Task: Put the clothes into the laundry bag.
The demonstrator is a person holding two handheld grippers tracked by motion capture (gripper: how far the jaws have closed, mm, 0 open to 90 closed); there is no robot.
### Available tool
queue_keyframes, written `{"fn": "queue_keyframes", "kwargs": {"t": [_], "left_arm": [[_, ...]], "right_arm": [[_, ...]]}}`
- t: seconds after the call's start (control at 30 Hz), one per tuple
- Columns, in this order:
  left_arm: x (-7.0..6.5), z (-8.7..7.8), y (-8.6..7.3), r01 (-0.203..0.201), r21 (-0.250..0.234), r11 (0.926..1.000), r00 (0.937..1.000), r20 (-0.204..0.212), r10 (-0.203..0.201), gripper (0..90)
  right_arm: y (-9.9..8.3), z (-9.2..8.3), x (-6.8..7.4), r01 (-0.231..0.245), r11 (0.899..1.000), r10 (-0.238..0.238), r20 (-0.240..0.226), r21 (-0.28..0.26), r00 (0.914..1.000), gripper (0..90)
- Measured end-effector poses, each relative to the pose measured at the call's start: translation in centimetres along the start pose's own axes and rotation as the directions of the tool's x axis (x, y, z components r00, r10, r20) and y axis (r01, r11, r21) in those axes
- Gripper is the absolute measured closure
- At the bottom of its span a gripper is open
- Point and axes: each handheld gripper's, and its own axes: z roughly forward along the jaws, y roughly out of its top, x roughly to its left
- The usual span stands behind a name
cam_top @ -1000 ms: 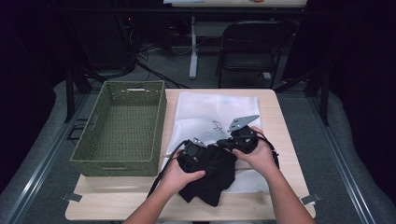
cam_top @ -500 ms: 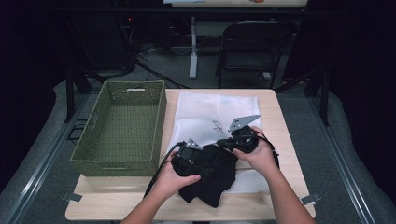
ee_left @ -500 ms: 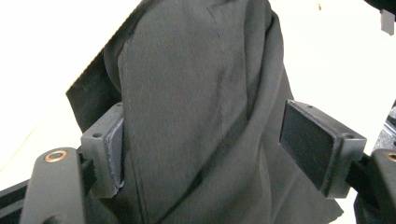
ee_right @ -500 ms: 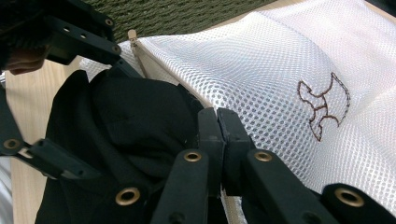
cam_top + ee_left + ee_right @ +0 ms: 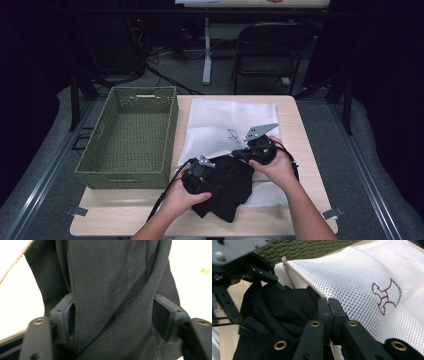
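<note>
The left gripper (image 5: 216, 176) is seen low on the table at about 6 o'clock, and its jaws have just been closing, a thick fold of the black garment (image 5: 110, 290) lying between them; in the left gripper view the cloth fills the gap from one pad to the other, though a firm pinch cannot be told from that view. The right gripper (image 5: 328, 304) is pressed together, its two jaws meeting on the edge of the white mesh bag (image 5: 367, 272) right where the garment tucks under it. In the high view the right gripper (image 5: 239, 153) is held at about 2 o'clock from the left one, close by, with the black garment (image 5: 230, 192) bunched between and below the two hands at the near edge of the table (image 5: 125, 222). The white mesh bag (image 5: 225, 117) is spread flat toward 12 o'clock, a small brown emblem (image 5: 387, 296) stitched on it. A green woven basket (image 5: 131, 137) is set at 10 o'clock, just beside the bag. Beyond the table, at 12 o'clock, a dark folding chair (image 5: 270, 50) is seen.
</note>
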Motion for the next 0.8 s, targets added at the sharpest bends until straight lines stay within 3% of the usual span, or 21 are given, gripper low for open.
{"fn": "queue_keyframes", "kwargs": {"t": [0.2,0.33,0.5,0.8], "left_arm": [[0.4,0.5,-0.1,0.004,-0.002,1.0,0.9999,0.009,-0.004,43.7],[0.4,0.6,-0.1,-0.031,0.003,0.9995,0.9995,0.0,0.031,47.6],[0.4,0.9,-0.1,-0.006,-0.001,1.0,1.0,0.002,0.006,48.0],[0.3,0.9,-0.1,0.018,-0.013,0.9997,0.9998,0.008,-0.018,70.3]], "right_arm": [[0.0,0.0,0.1,0.0,1.0,0.0,-0.003,0.0,1.0,89.3],[0.1,0.0,0.3,0.002,1.0,-0.002,-0.004,-0.001,1.0,89.3],[0.1,0.0,0.4,0.006,1.0,-0.006,-0.006,0.0,1.0,89.3],[0.2,0.0,0.6,0.005,1.0,-0.005,-0.011,-0.005,0.9999,89.3]]}}
